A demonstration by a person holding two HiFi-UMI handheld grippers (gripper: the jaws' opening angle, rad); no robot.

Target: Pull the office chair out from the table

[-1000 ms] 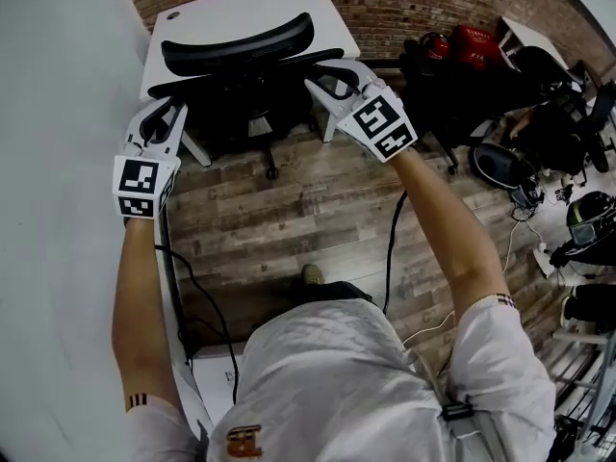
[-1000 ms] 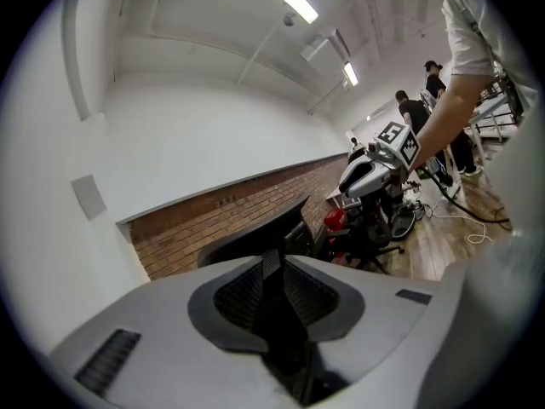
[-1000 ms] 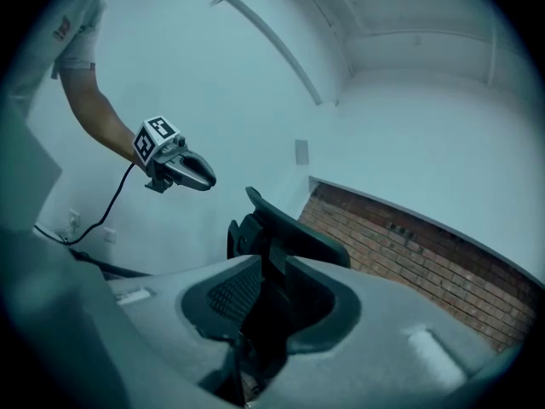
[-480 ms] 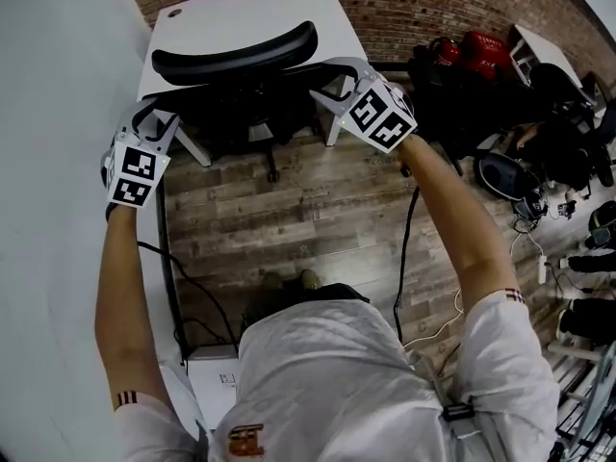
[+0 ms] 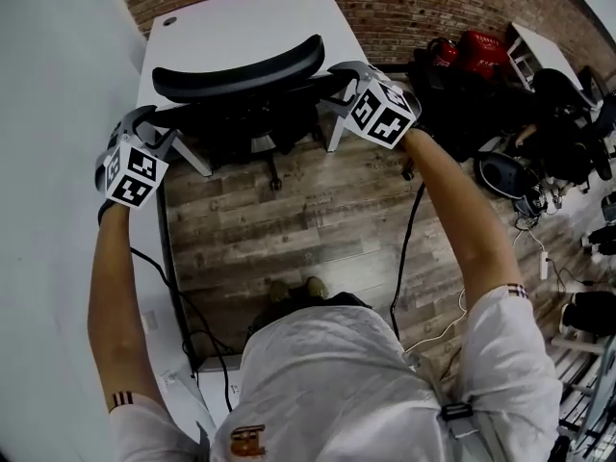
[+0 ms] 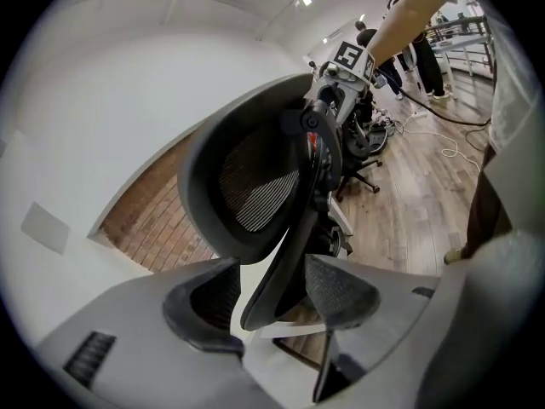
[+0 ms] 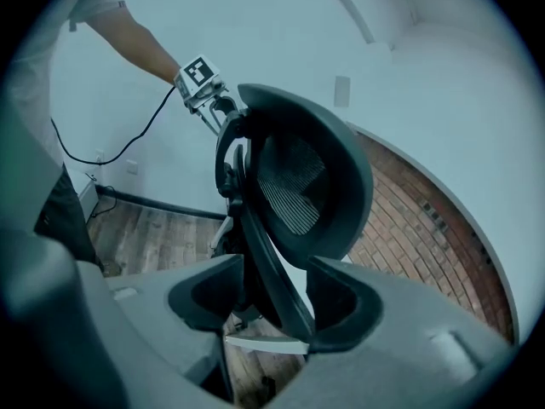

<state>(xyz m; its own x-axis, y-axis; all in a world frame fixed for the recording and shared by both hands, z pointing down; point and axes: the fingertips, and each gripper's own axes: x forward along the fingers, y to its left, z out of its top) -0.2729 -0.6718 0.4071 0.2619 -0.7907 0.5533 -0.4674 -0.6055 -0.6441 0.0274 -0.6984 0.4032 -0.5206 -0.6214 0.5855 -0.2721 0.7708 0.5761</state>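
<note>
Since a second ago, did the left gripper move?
Yes. The left gripper shifted left, away from the white table leg; its jaws have just been opening, astride the black mesh office chair back.

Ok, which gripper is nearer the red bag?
Right. The right gripper straddles the chair back at its right edge, toward the red bag; the left gripper straddles its far edge, by the white wall. Both pairs of jaws have just been opening.

Both hand-held grippers [image 5: 152, 123] [image 5: 337, 87]; jaws newly apart
</note>
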